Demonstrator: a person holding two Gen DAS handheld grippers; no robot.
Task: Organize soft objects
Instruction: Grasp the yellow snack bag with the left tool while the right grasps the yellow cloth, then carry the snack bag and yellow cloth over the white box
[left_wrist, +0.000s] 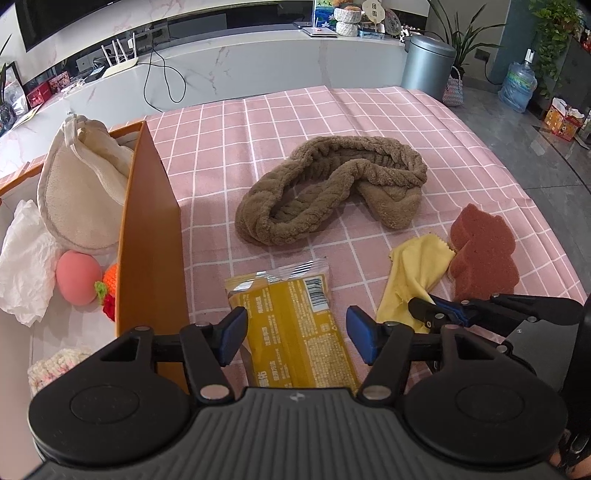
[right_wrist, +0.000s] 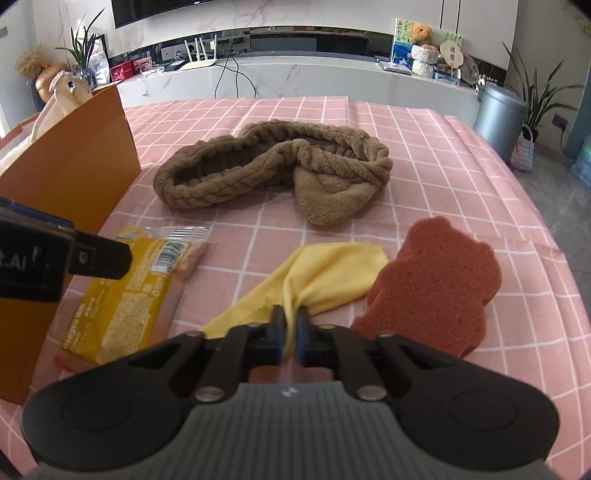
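So the right gripper (right_wrist: 291, 321) was clamped on the yellow cloth (right_wrist: 325, 273), pads pinched tight on a bunched fold near the table's front edge, with the rest of the cloth fanning out flat on the pink checked tablecloth (right_wrist: 443, 155). The red sponge (right_wrist: 432, 280) lay just beside it toward the right edge, touching the cloth's corner.

The left gripper (left_wrist: 295, 332) had its jaws apart, hovering over the yellow packet (left_wrist: 295, 325), which sat between the blue pads; they weren't pressing on it. The packet lay close to the front edge, right next to the orange box (left_wrist: 147, 236) at the table's left edge.

The brown headband (left_wrist: 332, 188) was slumped in a loose loop around the middle of the table, well apart from both grippers.

Inside the box there was already a cream pouch (left_wrist: 81, 184), a white tissue (left_wrist: 26, 258), a pink ball (left_wrist: 77, 277) and a little knitted fruit (left_wrist: 109, 291) tucked against the box wall. Something knitted in pale yarn (left_wrist: 55, 365) showed at the near end, mostly hidden.
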